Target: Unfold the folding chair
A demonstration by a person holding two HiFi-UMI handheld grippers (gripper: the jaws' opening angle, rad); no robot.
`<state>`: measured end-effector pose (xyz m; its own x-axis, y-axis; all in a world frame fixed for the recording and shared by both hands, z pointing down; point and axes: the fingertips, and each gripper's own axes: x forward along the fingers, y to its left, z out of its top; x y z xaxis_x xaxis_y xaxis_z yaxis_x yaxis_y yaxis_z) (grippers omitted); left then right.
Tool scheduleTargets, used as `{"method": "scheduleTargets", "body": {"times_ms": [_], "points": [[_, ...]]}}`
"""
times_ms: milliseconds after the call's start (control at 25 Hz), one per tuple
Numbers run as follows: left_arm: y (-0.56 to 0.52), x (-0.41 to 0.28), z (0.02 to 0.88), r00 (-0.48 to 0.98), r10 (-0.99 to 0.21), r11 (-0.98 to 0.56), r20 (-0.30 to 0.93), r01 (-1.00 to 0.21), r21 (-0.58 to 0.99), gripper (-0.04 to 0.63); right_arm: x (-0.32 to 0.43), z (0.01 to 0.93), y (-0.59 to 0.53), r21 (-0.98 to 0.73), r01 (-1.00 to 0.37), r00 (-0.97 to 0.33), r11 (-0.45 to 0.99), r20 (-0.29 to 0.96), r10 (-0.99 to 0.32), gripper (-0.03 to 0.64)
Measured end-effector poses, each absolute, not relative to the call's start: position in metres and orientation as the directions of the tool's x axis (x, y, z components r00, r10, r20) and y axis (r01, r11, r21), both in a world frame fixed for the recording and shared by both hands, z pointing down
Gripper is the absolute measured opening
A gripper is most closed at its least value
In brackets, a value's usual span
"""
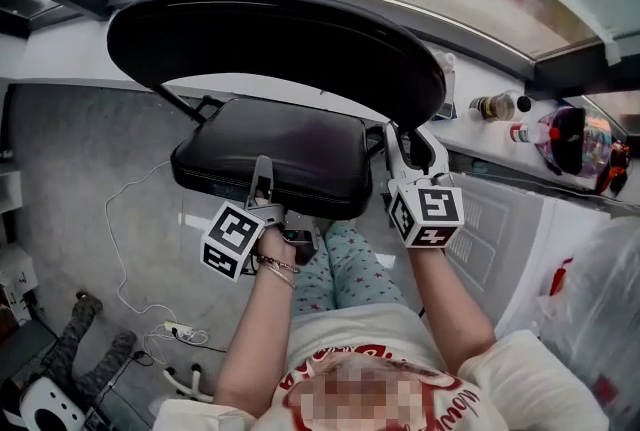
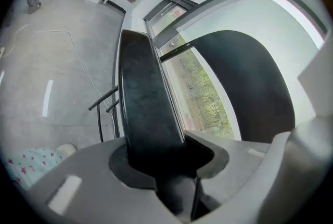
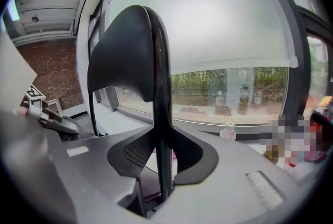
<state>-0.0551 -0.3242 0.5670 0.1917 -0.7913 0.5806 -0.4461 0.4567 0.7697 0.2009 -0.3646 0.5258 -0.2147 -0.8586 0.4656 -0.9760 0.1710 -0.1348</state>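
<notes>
Closest to the person, the left gripper (image 1: 262, 184) (image 2: 161, 166) is clamped on the front edge of the black padded seat (image 1: 270, 149) (image 2: 143, 114), the slab wedged between its closed jaws. This hold probably lets the seat be pulled down and away from the back.

Just to the right, the right gripper (image 1: 398, 151) (image 3: 161, 166) has its jaws pinched narrowly on the thin frame tube (image 3: 162, 129) at the side of the backrest (image 1: 270, 39) (image 3: 125, 56). It seems to be steadying the folding chair (image 1: 330, 59) while the seat swings.

The chair stands on the floor (image 1: 80, 169) directly ahead of the person, with the seat close to level and the backrest above it, so the unfolding looks nearly complete. Beyond it, bottles (image 1: 495, 106) stand on the window sill (image 1: 470, 134).
</notes>
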Motion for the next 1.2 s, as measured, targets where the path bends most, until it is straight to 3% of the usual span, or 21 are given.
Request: {"method": "scheduleTargets", "body": {"times_ms": [520,680,840,1200], "points": [[-0.242,-0.074,0.621,0.277,-0.817,0.44,0.506,-0.269,0.857,0.166,0.203,0.553,-0.357,-0.177,-0.966,-0.249,0.186,0.466,-0.849,0.127],[-0.227,-0.081,0.635,0.306,-0.843,0.387,0.443,-0.227,0.894,0.167,0.201,0.562,-0.36,-0.19,-0.967,-0.242,0.172,0.459,-0.855,0.127],[-0.216,-0.082,0.643,0.334,-0.873,0.339,0.356,-0.111,0.934,0.167,0.2,0.574,-0.362,-0.197,-0.968,-0.232,0.154,0.478,-0.847,0.127],[-0.186,-0.082,0.681,0.371,-0.879,0.295,0.3,-0.071,0.953,0.172,0.212,0.596,-0.365,-0.2,-0.973,-0.199,0.114,0.482,-0.853,0.123]]}}
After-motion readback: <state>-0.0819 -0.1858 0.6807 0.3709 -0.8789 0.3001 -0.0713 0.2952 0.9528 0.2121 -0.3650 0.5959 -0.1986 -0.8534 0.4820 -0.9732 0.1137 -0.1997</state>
